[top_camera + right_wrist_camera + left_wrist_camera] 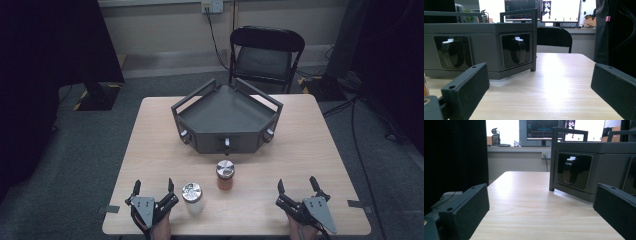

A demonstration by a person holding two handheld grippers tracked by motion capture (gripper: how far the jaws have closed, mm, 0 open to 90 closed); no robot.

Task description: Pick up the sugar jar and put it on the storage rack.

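Both grippers are resting wide open and empty; the left gripper is sitting just beside the clear jar, nearer than the right gripper.

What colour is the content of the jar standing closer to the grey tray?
Orange-red, under a silver lid; the jar shows best in the high view.

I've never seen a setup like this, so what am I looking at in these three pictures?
A person sits at a wooden table, holding a two-jaw tool in each hand: the left gripper and the right gripper. Both are open and hold nothing. The high view looks down from above. The other two pictures come from cameras riding on each gripper, looking along its black jaws. On the table stand a grey tray with knobs on its front, a white jar and an orange jar, both metal-lidded.
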